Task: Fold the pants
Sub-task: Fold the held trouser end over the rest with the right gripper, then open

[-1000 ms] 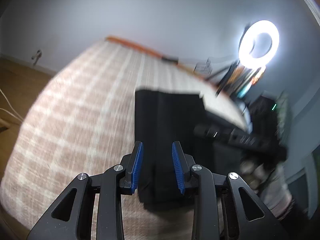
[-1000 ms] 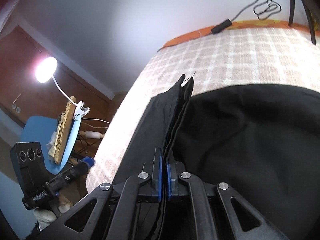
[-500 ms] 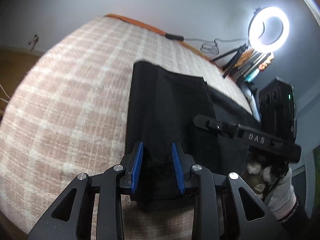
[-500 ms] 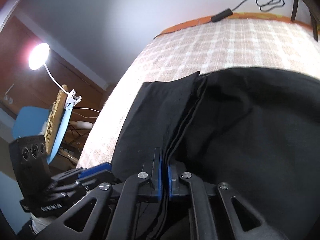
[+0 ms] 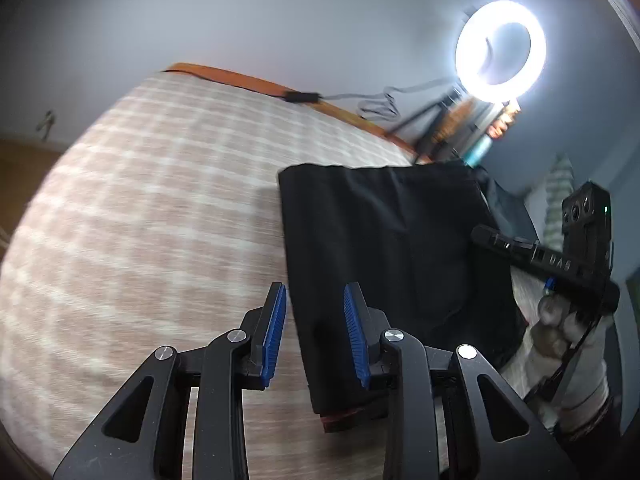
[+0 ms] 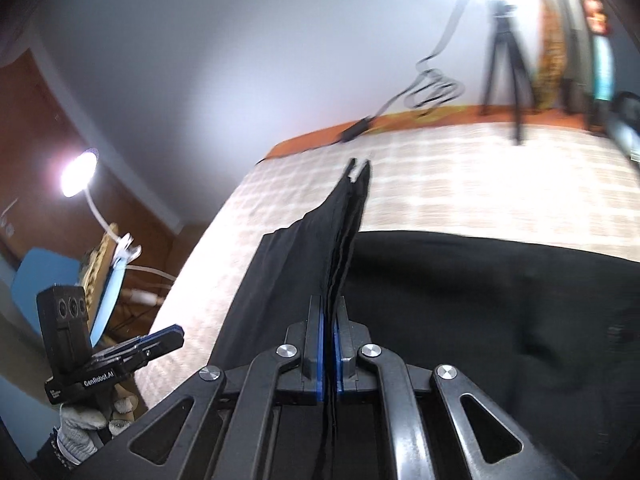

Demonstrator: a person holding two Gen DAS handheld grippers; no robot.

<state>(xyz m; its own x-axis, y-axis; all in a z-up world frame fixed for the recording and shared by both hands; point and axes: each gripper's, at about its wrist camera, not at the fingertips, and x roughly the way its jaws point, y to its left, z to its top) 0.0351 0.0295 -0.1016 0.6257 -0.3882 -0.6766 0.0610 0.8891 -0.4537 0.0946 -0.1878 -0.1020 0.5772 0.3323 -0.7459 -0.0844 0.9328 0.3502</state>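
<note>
Two tools over black pants [image 5: 392, 248], left tool [image 5: 314, 334] released, right tool [image 6: 329, 354] grasping pants' edge, ring light [image 5: 500, 52] beyond bed [image 5: 140, 208].

Surface: bed cover in pink-and-white woven check [image 5: 152, 208], with an orange strip of bedding [image 5: 248, 80] along its far edge. A black power adapter with grey coiled cable [image 5: 304, 97] lies on that strip. Lit white ring light [image 5: 500, 50] stands beyond the far right corner, on a black tripod [image 6: 506, 52]. White gooseneck lamp [image 6: 78, 168], lit, beside a blue chair [image 6: 28, 280]. Plain pale wall [image 5: 280, 12] behind.
</note>
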